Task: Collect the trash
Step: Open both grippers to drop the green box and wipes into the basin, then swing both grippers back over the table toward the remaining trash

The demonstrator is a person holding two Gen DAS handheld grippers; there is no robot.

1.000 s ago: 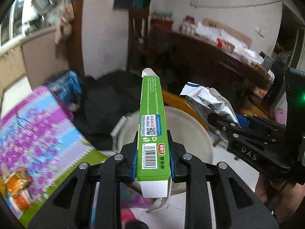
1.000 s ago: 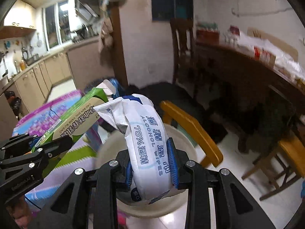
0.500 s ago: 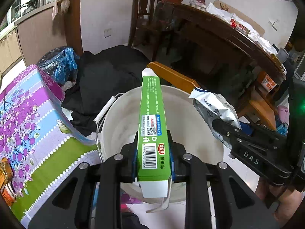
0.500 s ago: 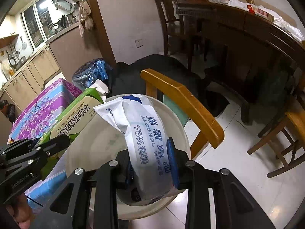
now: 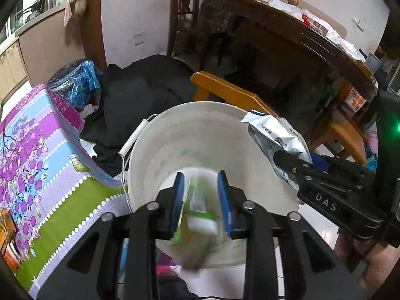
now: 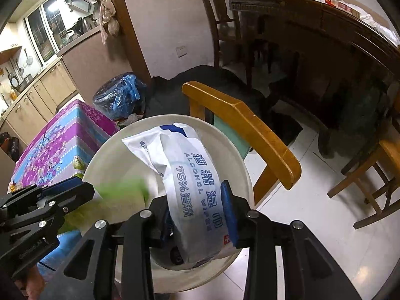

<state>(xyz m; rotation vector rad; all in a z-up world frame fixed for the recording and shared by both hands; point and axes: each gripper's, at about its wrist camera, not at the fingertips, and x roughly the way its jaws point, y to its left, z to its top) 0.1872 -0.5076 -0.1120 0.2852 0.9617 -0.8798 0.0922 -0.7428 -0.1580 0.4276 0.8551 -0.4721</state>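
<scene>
I count two grippers, left gripper [image 5: 201,197] and right gripper [image 6: 197,215]; one white bucket [image 5: 200,130]; one green carton [image 5: 200,207], blurred; one wipes pack [image 6: 190,175]; one blue bag [image 6: 120,95]; two wooden chairs.

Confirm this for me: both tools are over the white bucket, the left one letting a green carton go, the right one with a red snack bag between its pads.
One thing is wrong: the right tool has a white alcohol wipes packet with blue print between its pads, not a red snack bag, as the right wrist view shows. The rest stands: both tools are over the white bucket, and the left tool is opening on the blurred green carton.
</scene>
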